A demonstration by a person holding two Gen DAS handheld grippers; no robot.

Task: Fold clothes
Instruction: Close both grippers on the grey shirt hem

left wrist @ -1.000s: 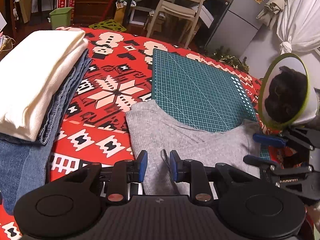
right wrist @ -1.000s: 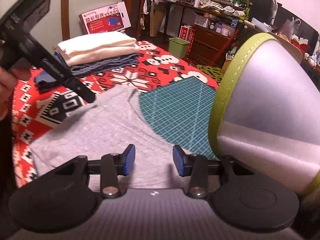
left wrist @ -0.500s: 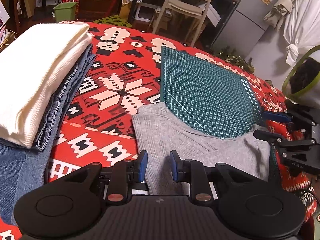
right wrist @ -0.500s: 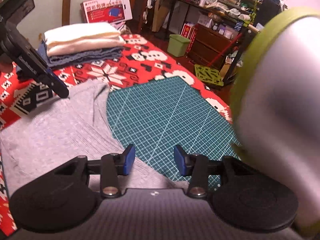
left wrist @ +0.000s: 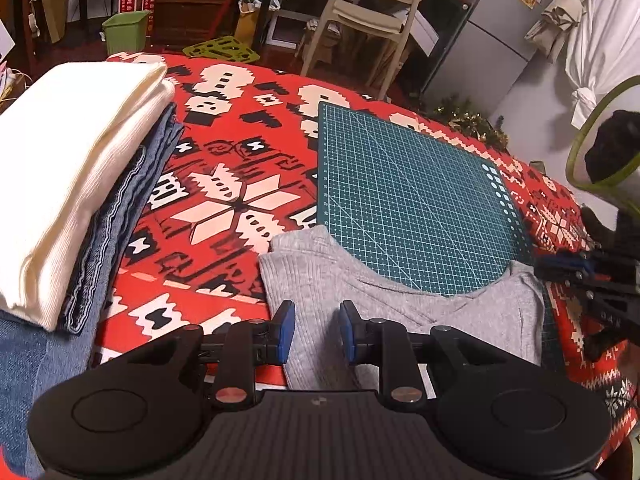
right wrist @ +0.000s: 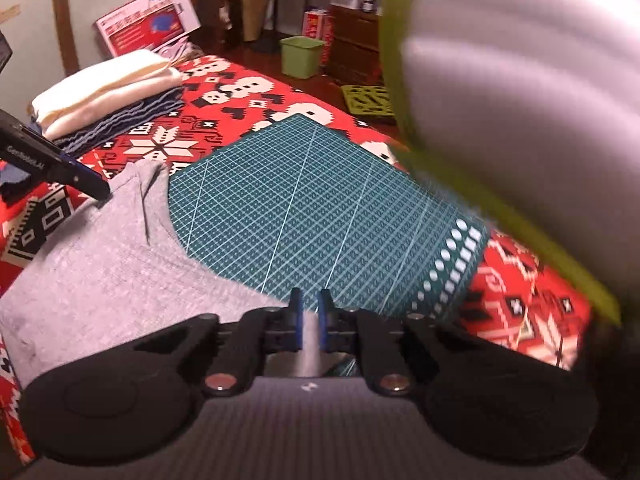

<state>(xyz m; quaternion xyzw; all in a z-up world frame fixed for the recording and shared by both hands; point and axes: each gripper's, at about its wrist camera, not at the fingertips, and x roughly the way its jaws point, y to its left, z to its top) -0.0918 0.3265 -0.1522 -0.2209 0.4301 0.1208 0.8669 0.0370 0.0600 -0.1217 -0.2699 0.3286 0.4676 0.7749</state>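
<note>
- Left wrist view: the left hand-held gripper (left wrist: 313, 332) hangs just above the near left part of the grey ribbed knit garment (left wrist: 384, 304), its blue pads apart with nothing between them. The garment lies flat, its long axis running left to right across the view, and its far edge overlaps the near edge of the green gridded cutting mat (left wrist: 408, 200).
- Same view: the right hand-held gripper (left wrist: 560, 270) sits at the garment's right end, so each hand is nearest its own end of the cloth.
- Same view: the surface is a red, black and cream patterned cloth (left wrist: 224, 208). On its left a folded stack (left wrist: 76, 184) of cream knit over blue denim stands well apart from the grey garment. A pale wooden chair (left wrist: 372, 12) and a green bin (left wrist: 126, 32) stand behind.
- Right wrist view: the right hand-held gripper (right wrist: 310, 320) has its pads nearly together; grey fabric appears to be pinched between them at the garment's (right wrist: 112, 264) near right edge.
- Same view: the garment stretches away leftward to the left hand-held gripper (right wrist: 90, 184), poised over its far corner.
- Same view: a blurred grey cone with a green rim (right wrist: 512, 120) crowds the right side.
</note>
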